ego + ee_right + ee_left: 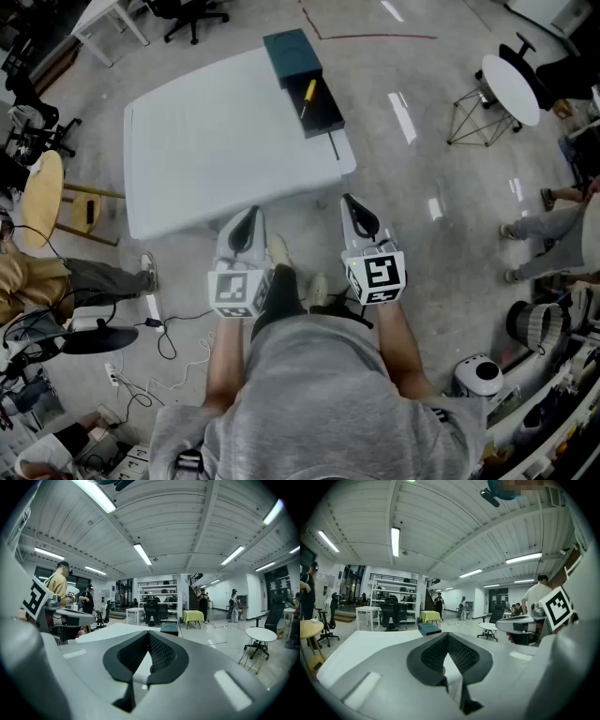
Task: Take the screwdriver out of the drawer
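Note:
A white table (216, 141) stands ahead of me. At its far right corner sits a dark teal drawer box (292, 54) with its drawer (322, 111) pulled out toward me. A yellow-handled screwdriver (307, 97) lies in the drawer. Both grippers hang close to my body, short of the table's near edge and well away from the drawer. My left gripper (247, 220) and my right gripper (354, 211) are both shut with nothing in them. The left gripper view shows the box (429, 629) beyond the closed jaw tips (449, 637); the right gripper view shows the box (169, 629) likewise past its tips (150, 637).
A wooden stool (42, 199) and a seated person's legs (94, 277) are at the left. Cables (159, 328) trail on the floor near my feet. A round white table (511, 86) and another person (553, 230) are at the right. An office chair (192, 14) stands beyond the table.

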